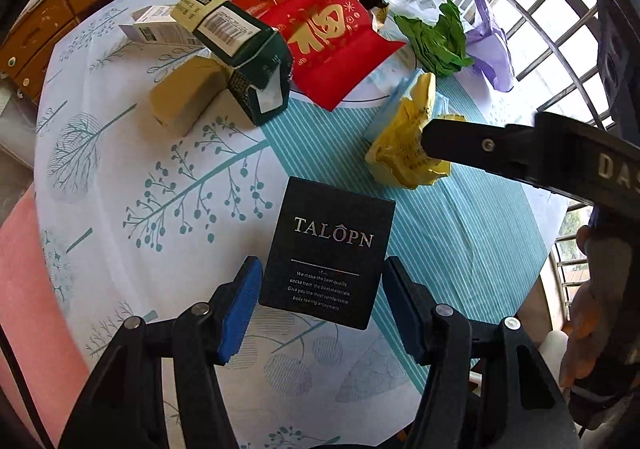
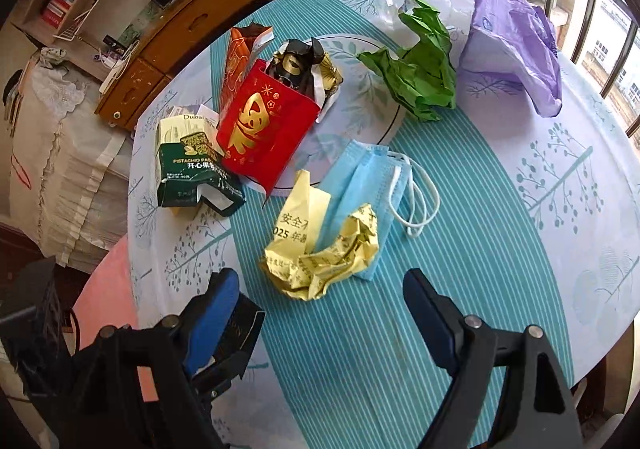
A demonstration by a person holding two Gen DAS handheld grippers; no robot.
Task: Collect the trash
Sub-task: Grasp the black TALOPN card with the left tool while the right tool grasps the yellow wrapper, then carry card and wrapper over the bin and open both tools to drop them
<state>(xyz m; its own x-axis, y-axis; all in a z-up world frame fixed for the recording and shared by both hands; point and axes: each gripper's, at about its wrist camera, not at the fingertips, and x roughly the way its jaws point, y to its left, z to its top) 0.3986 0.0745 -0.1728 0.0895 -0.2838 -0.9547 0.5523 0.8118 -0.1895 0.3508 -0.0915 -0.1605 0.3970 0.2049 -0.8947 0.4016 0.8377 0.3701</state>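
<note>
A black TALOPN box [image 1: 330, 253] stands between the blue pads of my left gripper [image 1: 320, 305]; the jaws sit close at its sides, a thin gap on the right. It also shows in the right wrist view [image 2: 240, 333]. My right gripper [image 2: 320, 313] is open and empty, just short of crumpled yellow paper [image 2: 320, 261] lying on a blue face mask [image 2: 368, 185]. In the left wrist view the right gripper's finger [image 1: 480, 147] reaches the yellow paper [image 1: 404, 145].
On the round table with the tree-print cloth [image 2: 520, 209] lie a red gift bag [image 2: 264, 129], a green pistachio box [image 2: 192, 177], green crumpled paper [image 2: 420, 77], a purple plastic bag [image 2: 512, 41] and a beige box [image 1: 184, 97]. A wooden cabinet [image 2: 224, 1] stands behind.
</note>
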